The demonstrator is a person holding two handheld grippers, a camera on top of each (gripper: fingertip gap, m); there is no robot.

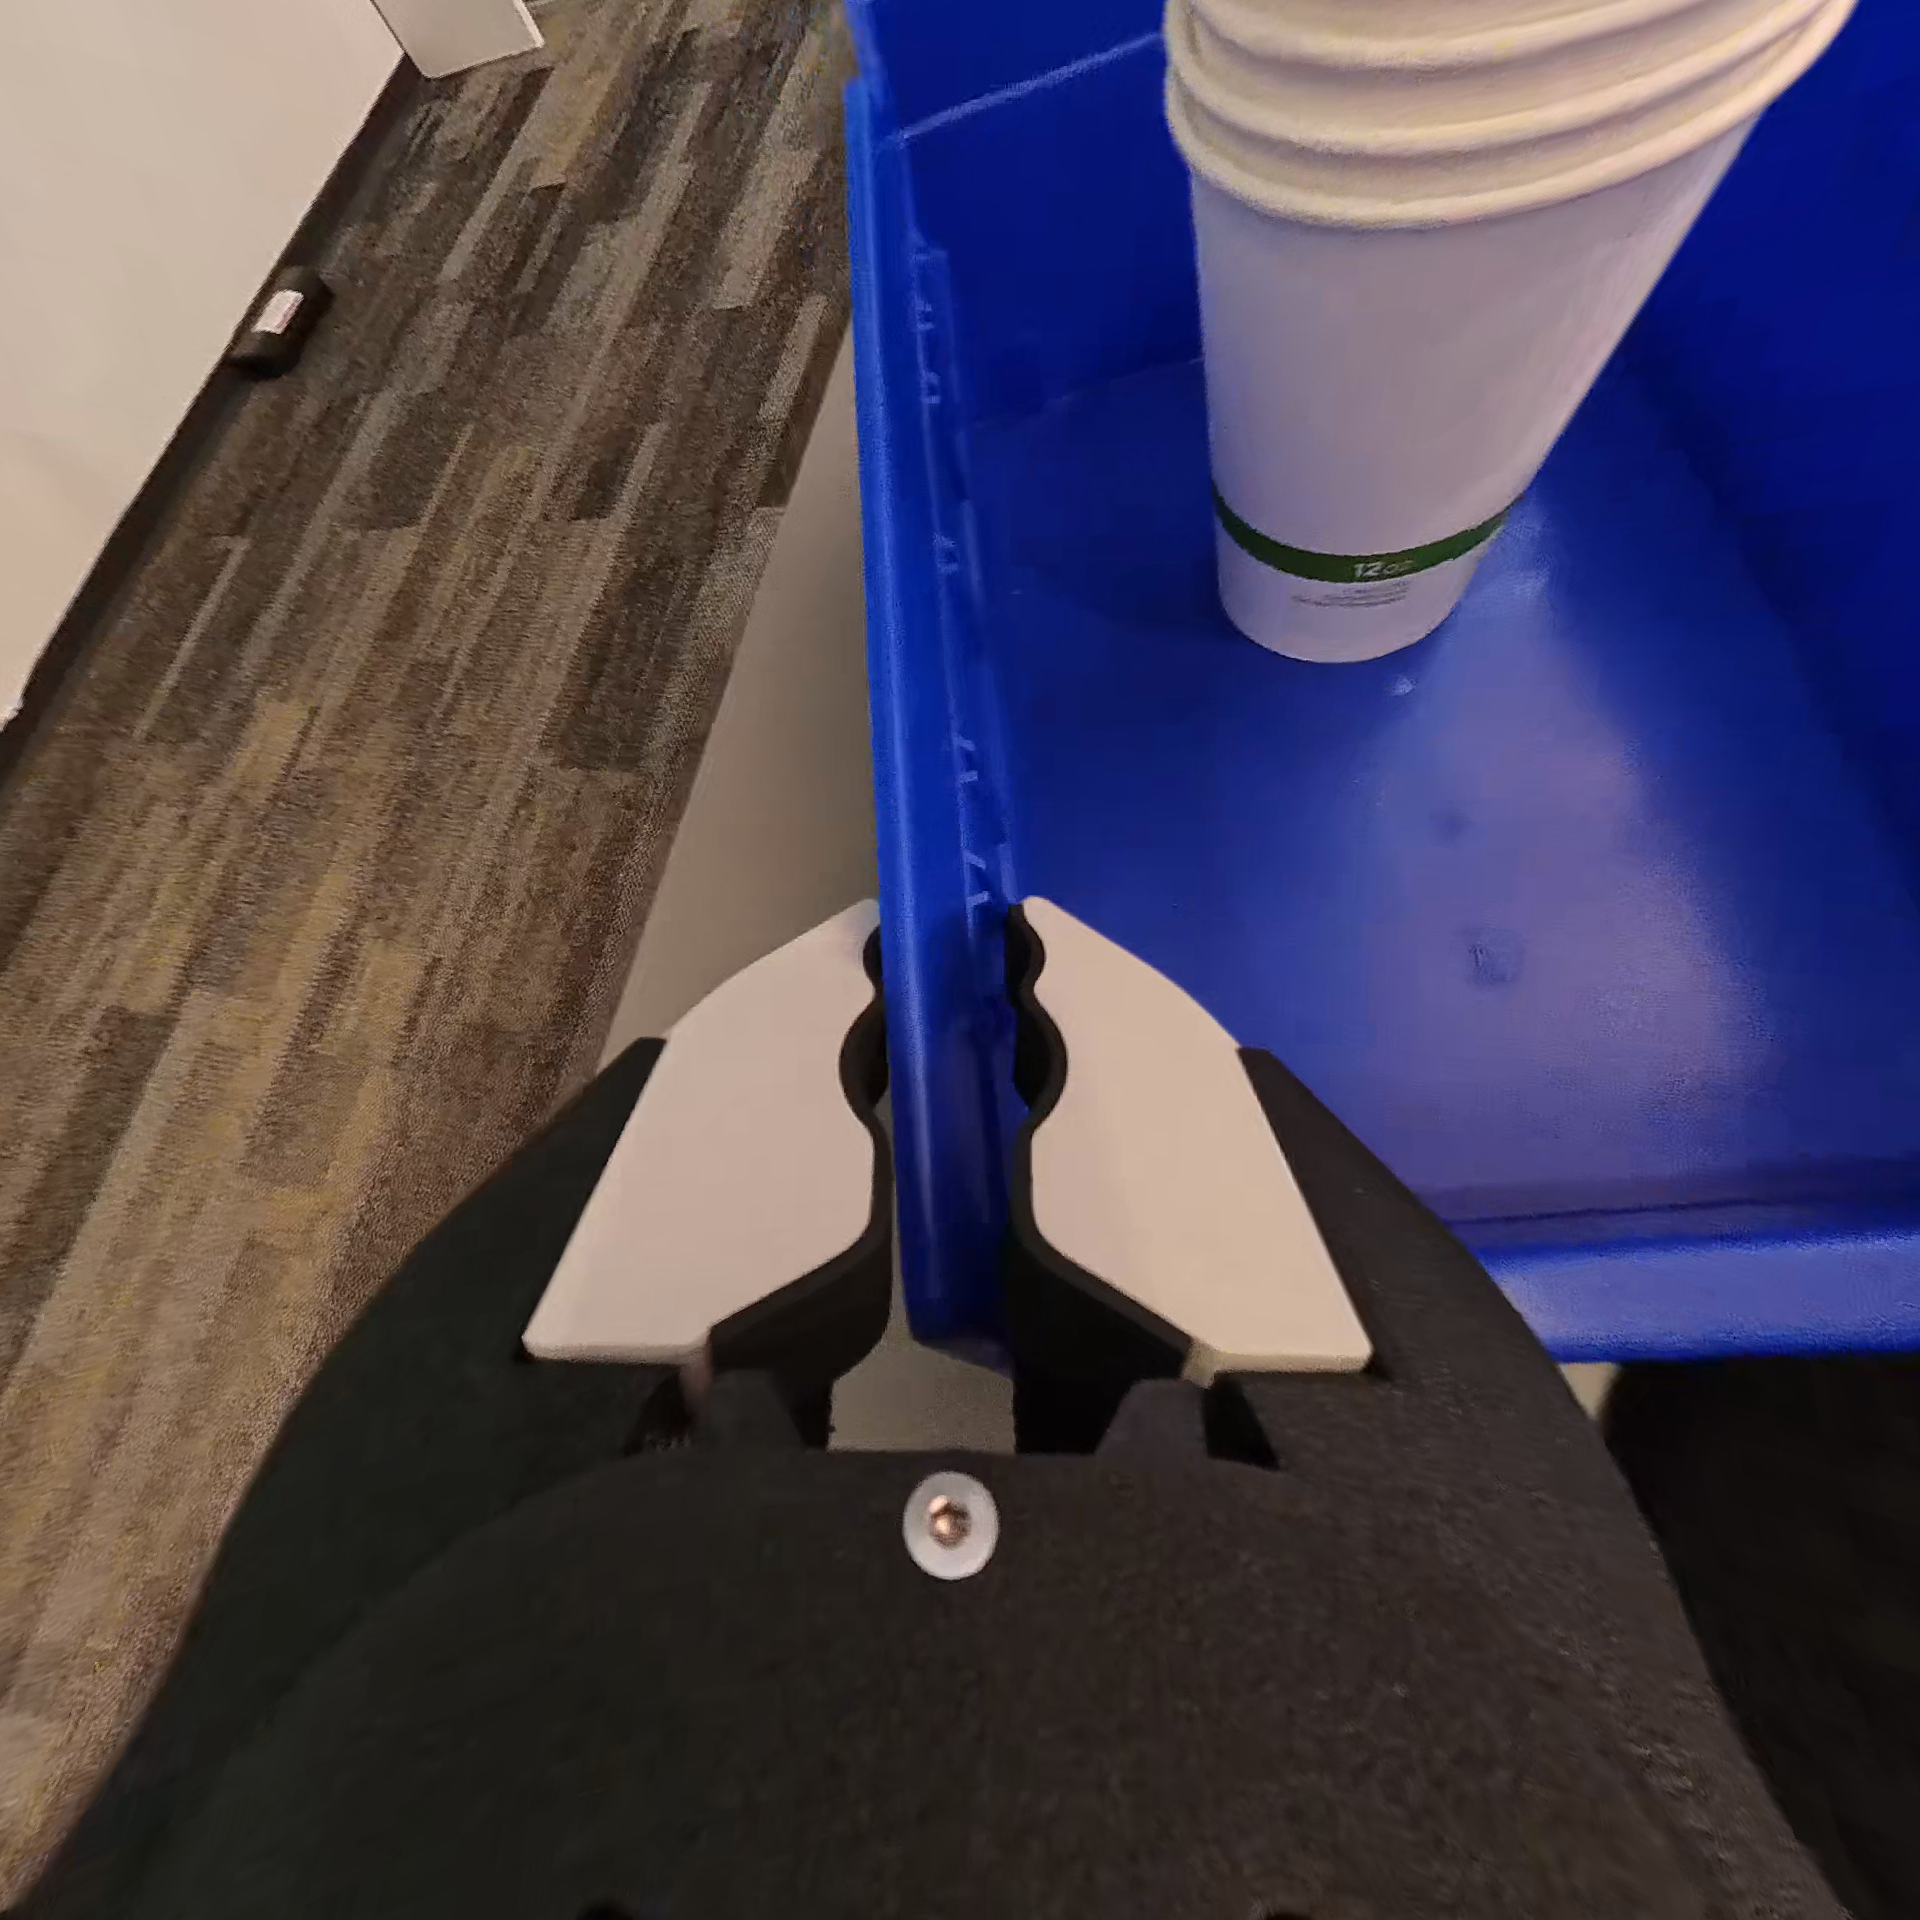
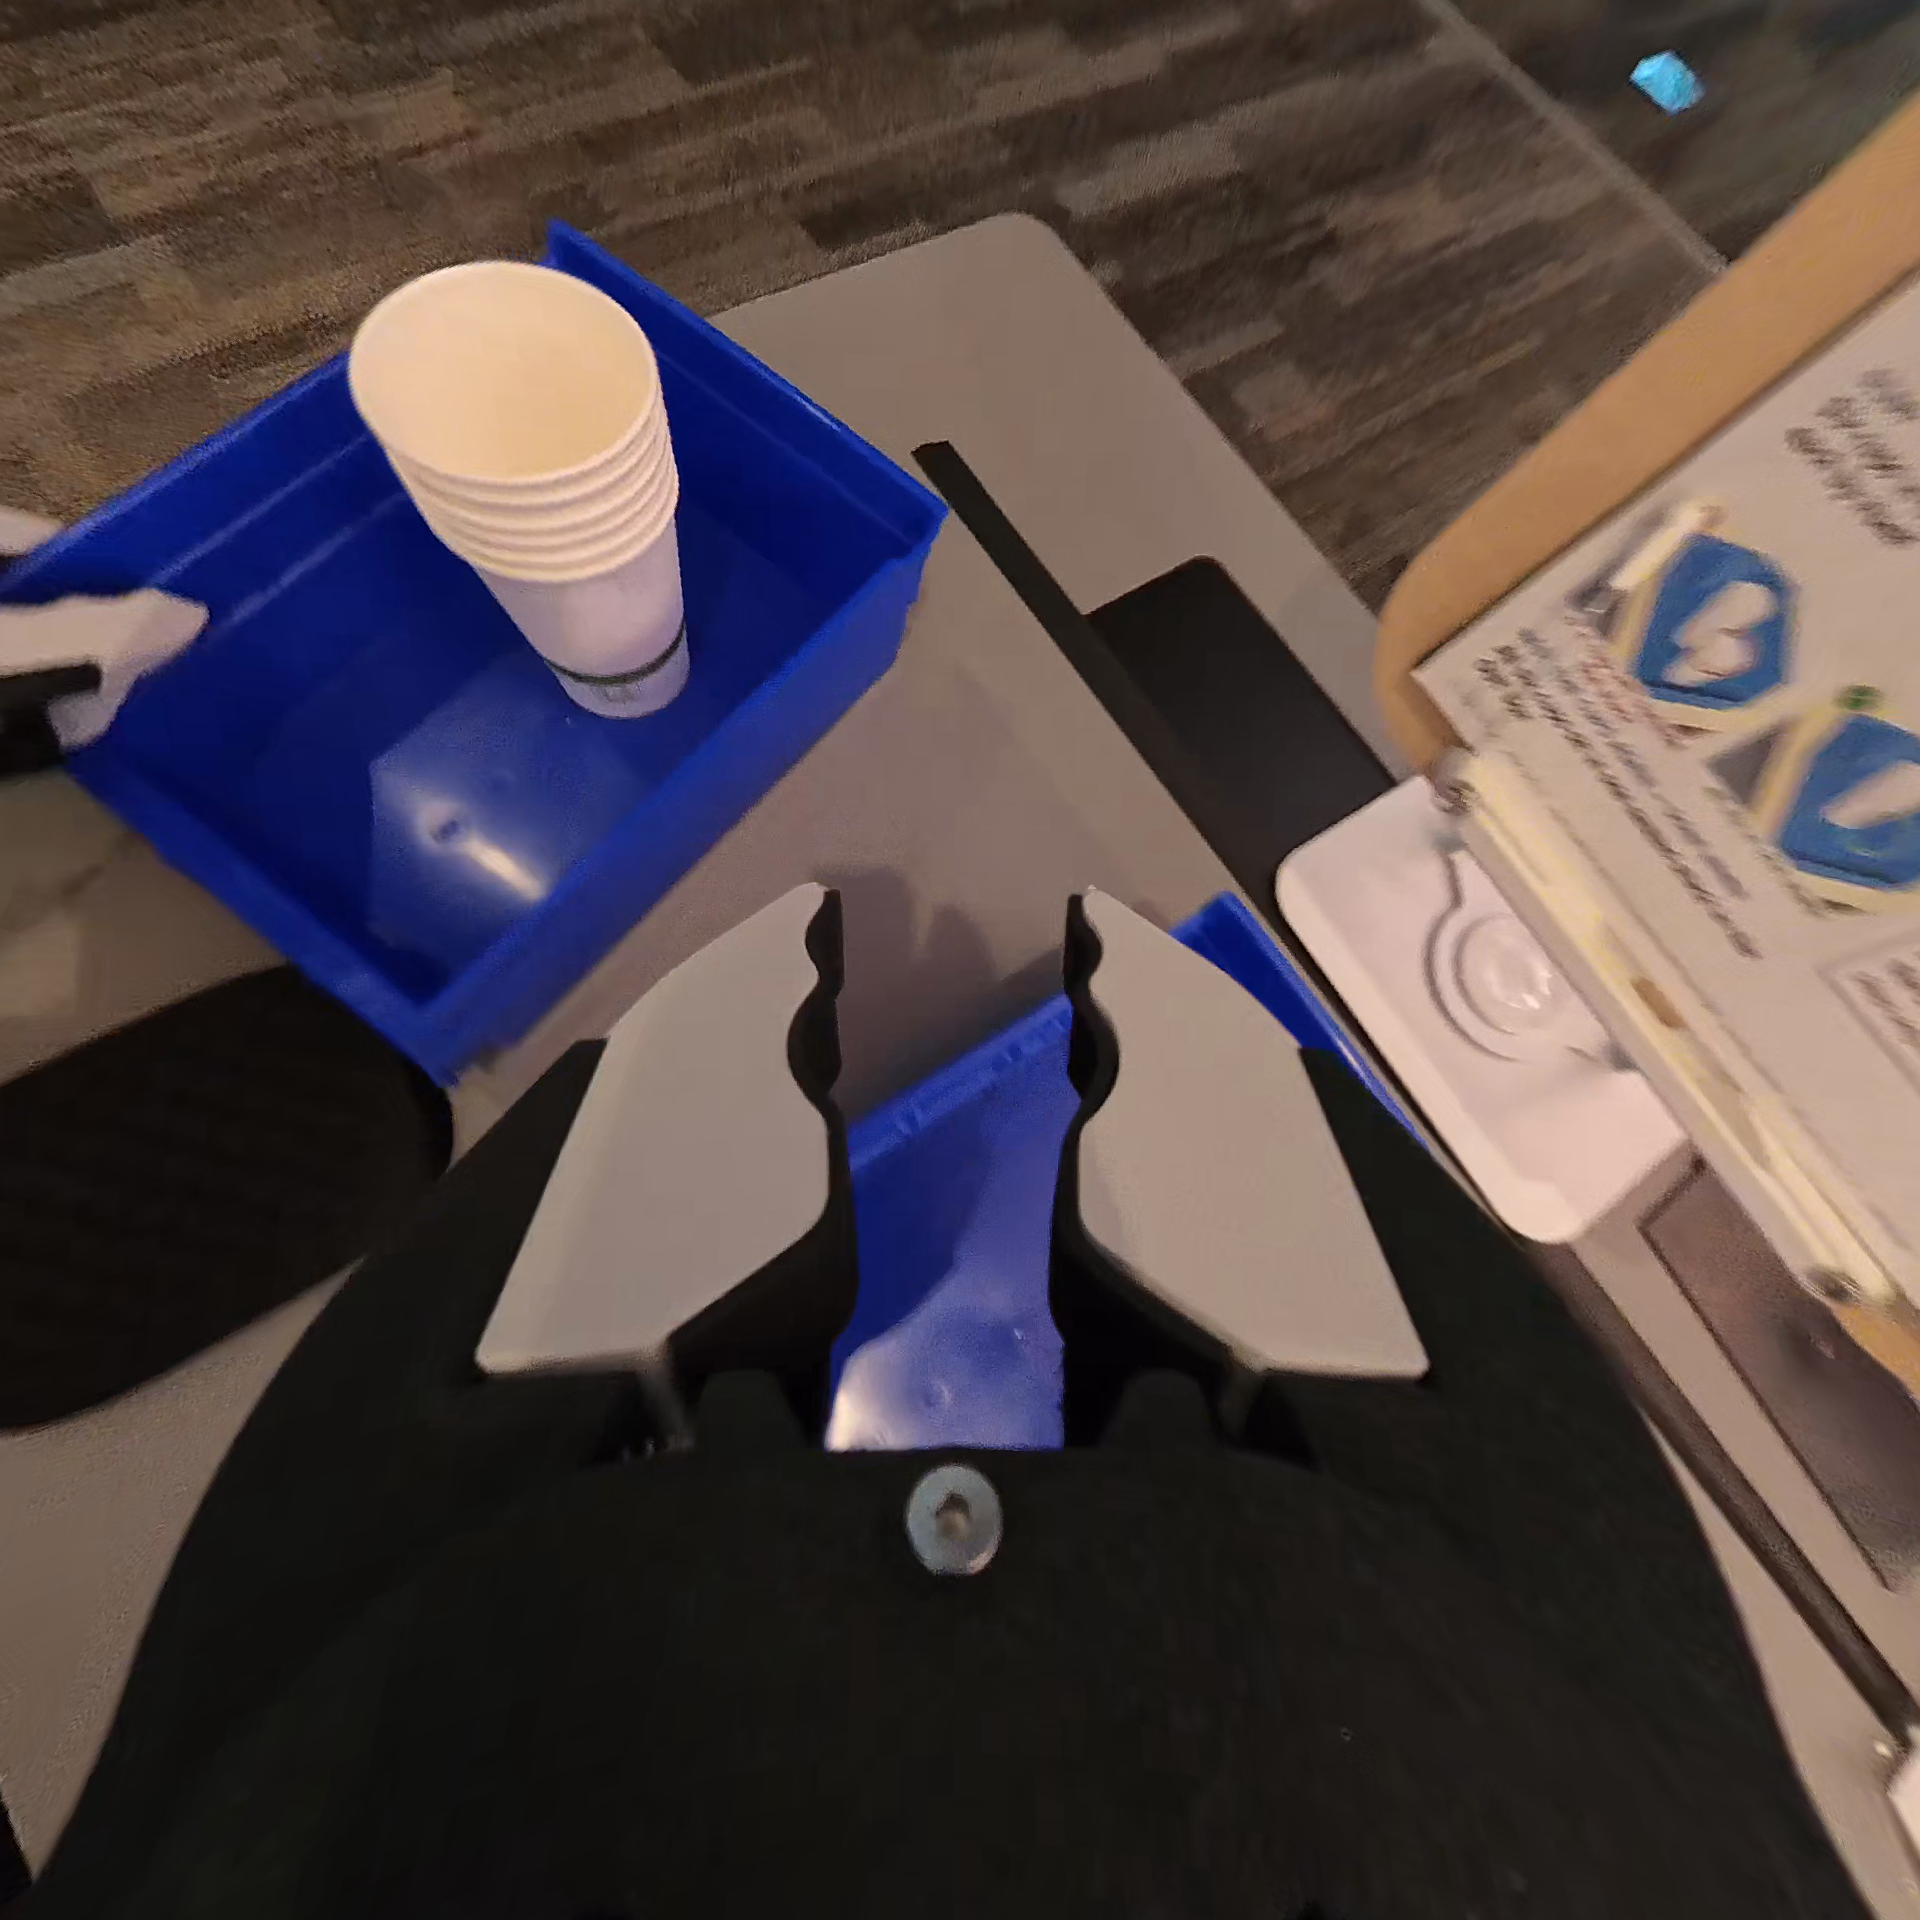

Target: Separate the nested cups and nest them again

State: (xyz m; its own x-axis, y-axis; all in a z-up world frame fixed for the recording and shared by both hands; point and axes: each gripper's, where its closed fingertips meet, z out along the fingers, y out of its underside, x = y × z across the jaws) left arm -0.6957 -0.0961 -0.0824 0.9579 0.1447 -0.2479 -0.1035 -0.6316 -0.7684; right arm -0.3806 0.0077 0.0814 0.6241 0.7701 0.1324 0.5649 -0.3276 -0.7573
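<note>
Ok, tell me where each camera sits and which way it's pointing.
Left wrist view: rides the left gripper, looking down along the side wall of the blue bin that its fingers clamp; cup stack ahead.
Right wrist view: rides the right gripper, held open above a second blue bin, facing across the grey table.
Shared: the first bin, the cups, the left gripper.

Cup stack (image 2: 540,488) stands upright in the far bin (image 2: 831,582) on the bench (image 2: 1039,727); a second bin (image 2: 935,1195) sits nearer, binder (image 2: 1714,831) off right.
</note>
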